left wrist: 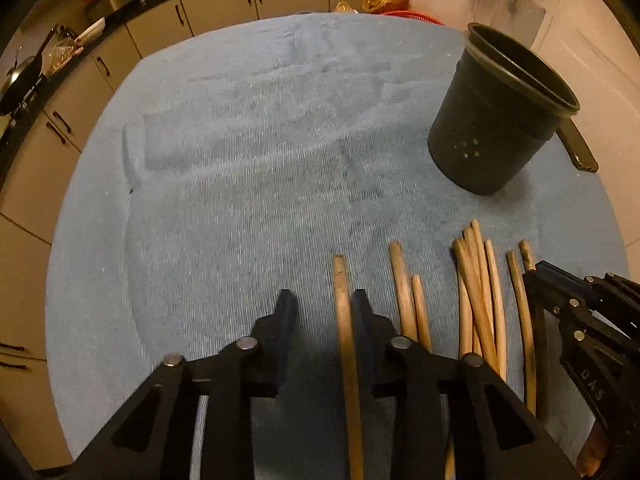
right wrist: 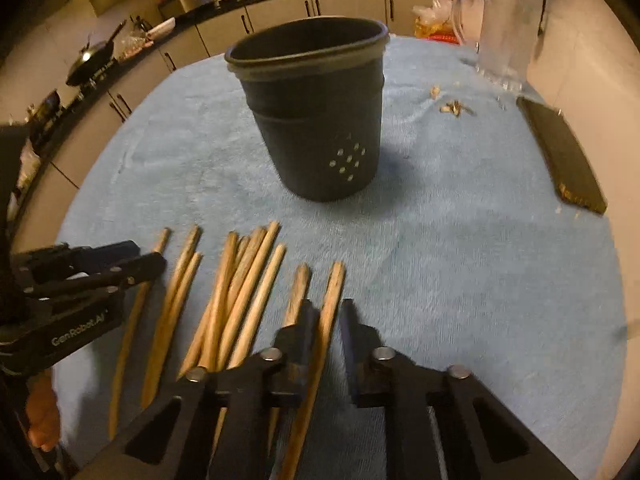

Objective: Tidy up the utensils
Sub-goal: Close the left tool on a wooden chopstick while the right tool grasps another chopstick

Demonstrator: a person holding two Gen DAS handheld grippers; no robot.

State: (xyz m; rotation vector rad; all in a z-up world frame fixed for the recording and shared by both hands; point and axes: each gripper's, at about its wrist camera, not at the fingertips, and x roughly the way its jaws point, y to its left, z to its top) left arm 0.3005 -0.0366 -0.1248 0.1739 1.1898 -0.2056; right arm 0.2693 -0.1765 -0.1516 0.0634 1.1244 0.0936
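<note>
Far left of the dark holder [right wrist: 316,120] and nearer the camera: left gripper [left wrist: 323,304], tilted steeply down over the blue towel [left wrist: 240,160]. Straddles the leftmost chopstick [left wrist: 342,300]; jaws narrowed but not yet pinching, the stick lying against one finger with a clear gap to the other.

Next, in front of the holder and slightly left of it: a loose row of wooden chopsticks [right wrist: 240,280], flat on the towel, tips aimed roughly toward the holder. Some single, several crossed in a small bundle at the middle. None inside the holder as far as can be seen.

Directly in front of the holder: right gripper [right wrist: 328,316], also angled down. Brackets the rightmost chopstick [right wrist: 334,288]; jaws drawn close, the stick against the left-hand finger, a narrow gap on the other side, so no firm pinch visible.

Holder itself: upright on the towel, a cluster of small holes low on its wall, well apart from the stick tips.

Right of the holder: a few small crumbs [right wrist: 452,108], a clear glass jug [right wrist: 500,20] behind them, and a dark flat slab [right wrist: 560,152] at the towel's edge.
</note>
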